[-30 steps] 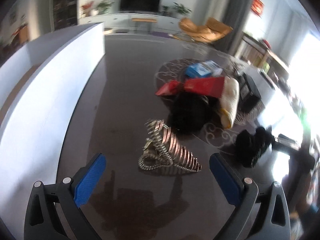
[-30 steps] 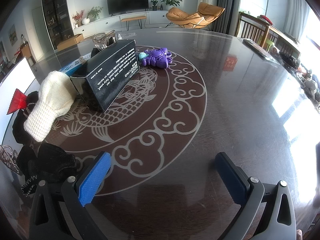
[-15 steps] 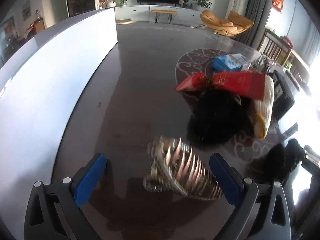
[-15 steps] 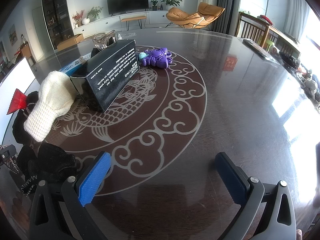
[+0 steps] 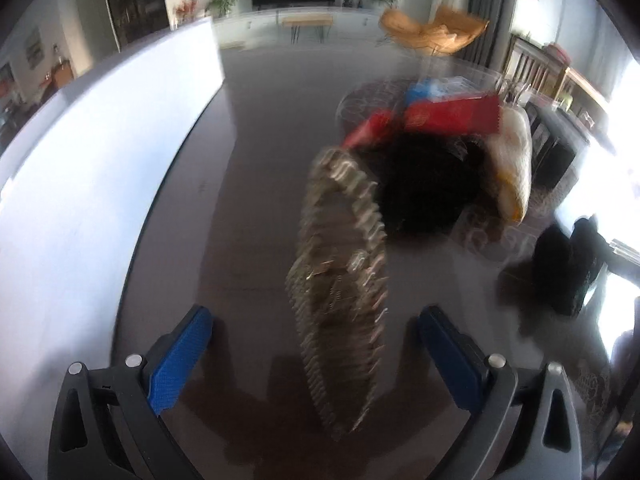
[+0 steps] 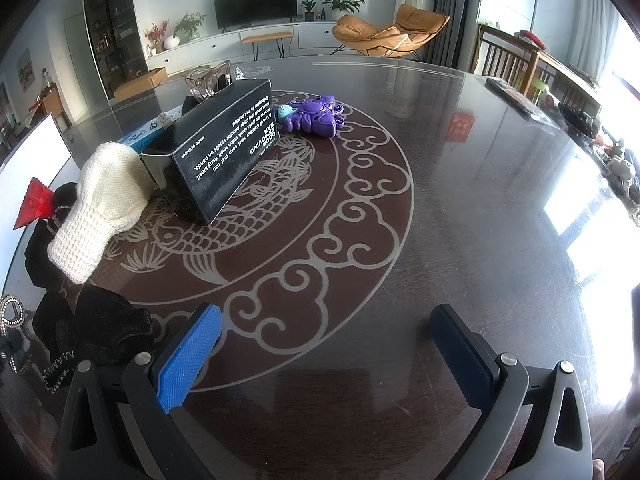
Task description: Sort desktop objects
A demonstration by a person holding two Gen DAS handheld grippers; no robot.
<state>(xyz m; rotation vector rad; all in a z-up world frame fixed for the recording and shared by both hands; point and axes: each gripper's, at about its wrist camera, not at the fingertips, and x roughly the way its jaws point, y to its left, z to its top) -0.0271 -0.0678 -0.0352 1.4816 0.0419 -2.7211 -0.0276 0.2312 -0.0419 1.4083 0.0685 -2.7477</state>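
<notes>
The metal spiral rack (image 5: 340, 276) now lies between the fingers of the left tongs (image 5: 316, 354), filling the middle of the left wrist view and reaching down past the blue pads; a second ago it sat farther ahead on the dark surface (image 5: 248, 208), well beyond the fingertips. The left tongs have closed in on it, and the picture is smeared with motion (so whether either pad touches the metal cannot be told). The jaws stand wide apart, nothing clamped. My reading is that the approach is nearly complete and the squeeze comes next; a springy wire form may slip or flex if caught off-centre.

Just behind the rack lies a black fabric bundle (image 5: 428, 184), with a red packet (image 5: 452, 114) and a cream knitted mitten (image 5: 516, 168) beyond it, and a white board (image 5: 92, 168) standing along the left.

The right tongs (image 6: 324, 356) have not shifted over the last second: agape and empty, hovering above the patterned surface (image 6: 460, 208), with the black box (image 6: 220, 152), purple toy (image 6: 316, 116) and another black fabric piece (image 6: 100, 328) unsorted.
</notes>
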